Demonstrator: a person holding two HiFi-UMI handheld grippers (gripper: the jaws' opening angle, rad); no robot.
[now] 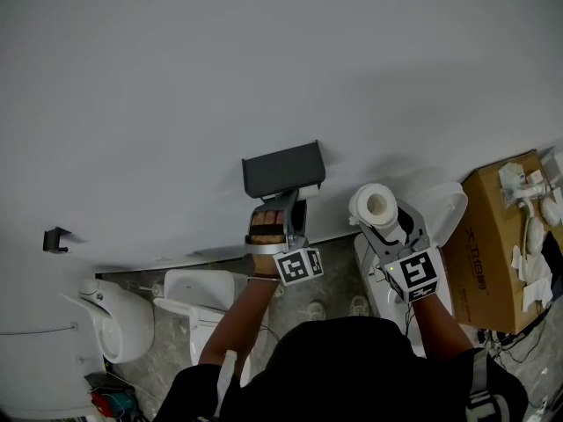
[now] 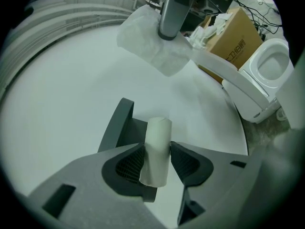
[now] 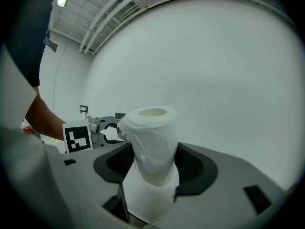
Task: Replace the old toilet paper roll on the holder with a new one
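- Two grey plastic grippers, each with mesh-textured pads.
- The left gripper (image 2: 157,166) pinches one bare tube (image 2: 159,137), thin and smooth, just in front of the holder.
- The right gripper (image 3: 153,168) is clamped on one full roll (image 3: 150,132), soft, white and upright, well apart from the holder.
- One holder (image 1: 283,170), a dark boxy hood, sits on the plain white wall (image 1: 264,60).
- One brown cardboard box (image 1: 493,236) stands beside one glossy white toilet (image 2: 271,66).

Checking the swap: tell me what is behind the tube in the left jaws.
Behind the pale cardboard tube: the dark grey wall holder and white wall. The tube covers part of the holder.
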